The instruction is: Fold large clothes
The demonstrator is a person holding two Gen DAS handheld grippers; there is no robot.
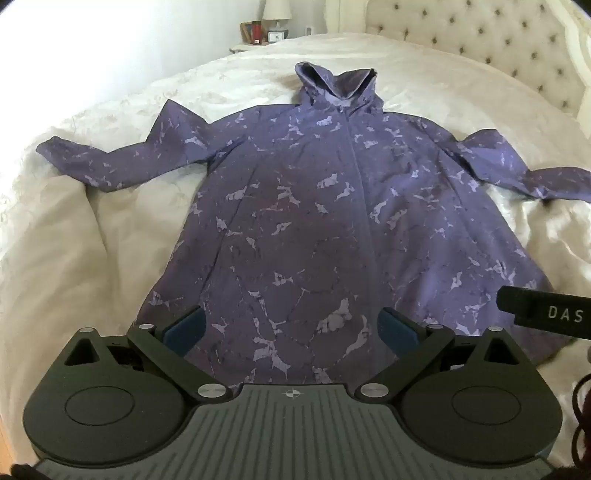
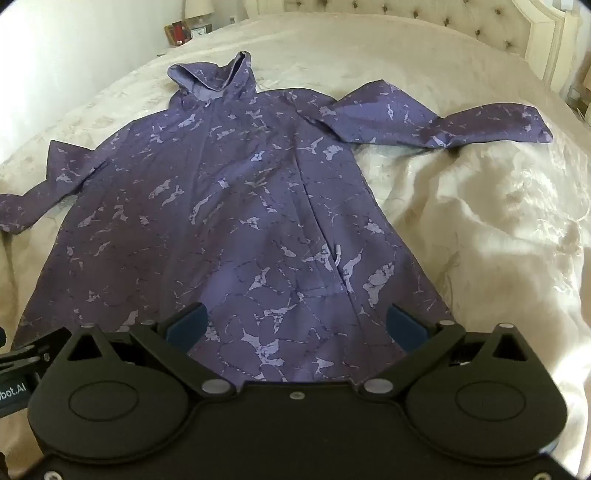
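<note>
Both grippers hang over the hem of the coat with nothing between their fingers: my left gripper (image 1: 291, 328) spread wide, my right gripper (image 2: 295, 326) equally released. Beneath everything lies the wide bed with its rumpled cream satin bedspread (image 1: 92, 236), a tufted cream headboard (image 1: 480, 33) at the far end. Spread flat on the bedspread, front up, is the large purple hooded raincoat with a pale marbled print (image 1: 317, 206), sleeves out to both sides. Its hood (image 2: 214, 79) points toward the far edge, where a small nightstand (image 1: 255, 47) carries a lamp.
</note>
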